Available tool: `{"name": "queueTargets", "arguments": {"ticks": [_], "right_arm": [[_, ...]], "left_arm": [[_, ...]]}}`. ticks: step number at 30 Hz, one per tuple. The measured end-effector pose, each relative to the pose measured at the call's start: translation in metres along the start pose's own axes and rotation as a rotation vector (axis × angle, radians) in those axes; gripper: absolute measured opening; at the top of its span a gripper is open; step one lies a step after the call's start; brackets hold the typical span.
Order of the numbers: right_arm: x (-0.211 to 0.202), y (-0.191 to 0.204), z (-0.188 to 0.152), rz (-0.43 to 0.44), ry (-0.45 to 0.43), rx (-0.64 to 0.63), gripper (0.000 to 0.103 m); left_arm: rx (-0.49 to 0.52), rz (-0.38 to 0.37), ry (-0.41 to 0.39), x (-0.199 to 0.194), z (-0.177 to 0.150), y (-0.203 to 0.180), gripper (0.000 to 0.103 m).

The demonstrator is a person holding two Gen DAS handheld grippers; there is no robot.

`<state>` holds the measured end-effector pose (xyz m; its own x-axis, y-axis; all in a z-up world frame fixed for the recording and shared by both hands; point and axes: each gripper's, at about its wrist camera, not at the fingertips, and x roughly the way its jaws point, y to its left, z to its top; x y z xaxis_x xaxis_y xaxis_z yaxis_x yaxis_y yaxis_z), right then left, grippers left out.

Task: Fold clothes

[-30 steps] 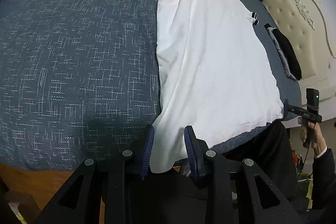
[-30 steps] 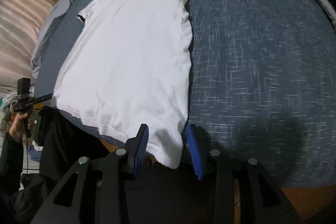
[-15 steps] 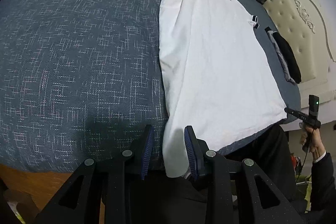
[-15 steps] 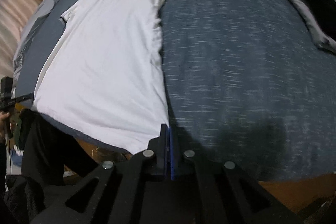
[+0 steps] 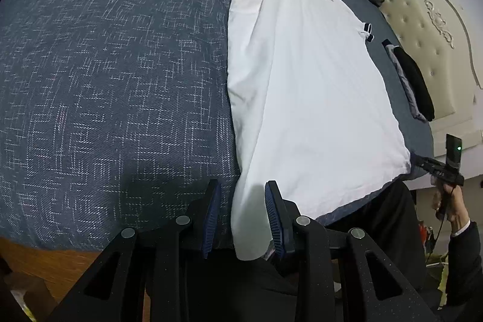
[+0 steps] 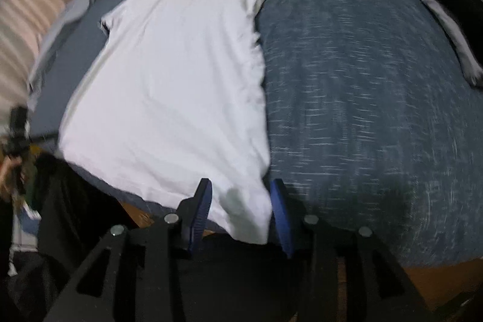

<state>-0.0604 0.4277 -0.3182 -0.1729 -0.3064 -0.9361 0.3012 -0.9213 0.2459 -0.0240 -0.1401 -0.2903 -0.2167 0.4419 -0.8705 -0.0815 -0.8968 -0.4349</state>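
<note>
My left tool (image 5: 243,219) stands apart; the right tool (image 6: 241,216) is opening, both astride the shirt (image 5: 302,80) hem; I'd clamp squarely.

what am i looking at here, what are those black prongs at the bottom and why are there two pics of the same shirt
There is no robot here. A person stands at the edge of a bed and holds a hand-held gripper in each hand; each has two black fingers with blue pads and a wide-angle camera looking along them. So the two pictures are the same scene from either hand.

A white polo shirt with a dark collar lies flat on the blue bedspread, its hem toward the person. A dark folded garment lies beside it, near the padded headboard.

The left gripper has one bottom corner of the shirt between its fingers, with gaps at the pads, so it isn't pinched. The right gripper straddles the other corner; its jaws are opening, not gripping.
</note>
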Motion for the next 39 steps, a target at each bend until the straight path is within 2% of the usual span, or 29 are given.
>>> {"name": "queueTargets", "arguments": {"ticks": [1, 3, 4, 5, 7, 12, 25, 26, 27, 30, 33, 39], "right_arm": [[0.005, 0.001, -0.002, -0.009, 0.017, -0.004, 0.04], [0.013, 0.001, -0.003, -0.03, 0.037, -0.009, 0.033], [0.013, 0.001, -0.005, -0.041, 0.038, -0.012, 0.017], [0.012, 0.0, -0.007, -0.054, 0.035, -0.016, 0.006], [0.005, -0.007, -0.012, -0.064, 0.014, -0.012, 0.003], [-0.018, -0.027, -0.02, -0.067, -0.057, 0.035, 0.002], [-0.016, -0.029, -0.022, -0.055, -0.057, 0.049, 0.002], [-0.017, -0.029, -0.022, -0.052, -0.059, 0.052, 0.002], [-0.017, -0.028, -0.021, -0.048, -0.063, 0.057, 0.002], [-0.017, -0.027, -0.02, -0.037, -0.075, 0.068, 0.002], [-0.023, -0.024, -0.021, -0.027, -0.092, 0.062, 0.002], [-0.027, -0.019, -0.03, -0.024, -0.078, 0.032, 0.002]], "left_arm": [[0.003, -0.001, 0.0, 0.0, 0.0, -0.001, 0.033], [0.009, -0.002, -0.001, -0.001, -0.001, -0.003, 0.033], [0.011, -0.002, -0.002, -0.001, -0.002, -0.003, 0.033], [0.013, -0.002, -0.003, -0.001, -0.003, -0.003, 0.033], [0.015, -0.001, 0.002, 0.0, -0.004, -0.002, 0.033], [0.009, 0.004, 0.012, 0.004, -0.006, 0.002, 0.033], [0.017, 0.0, 0.032, 0.015, -0.012, 0.003, 0.031], [0.02, -0.002, 0.035, 0.016, -0.012, 0.003, 0.02], [0.029, 0.002, 0.042, 0.017, -0.013, 0.002, 0.002], [0.077, 0.021, 0.051, 0.015, -0.015, -0.007, 0.001], [0.105, 0.0, 0.03, 0.0, -0.018, -0.014, 0.001], [0.109, -0.001, 0.009, -0.022, -0.023, -0.009, 0.001]]}}
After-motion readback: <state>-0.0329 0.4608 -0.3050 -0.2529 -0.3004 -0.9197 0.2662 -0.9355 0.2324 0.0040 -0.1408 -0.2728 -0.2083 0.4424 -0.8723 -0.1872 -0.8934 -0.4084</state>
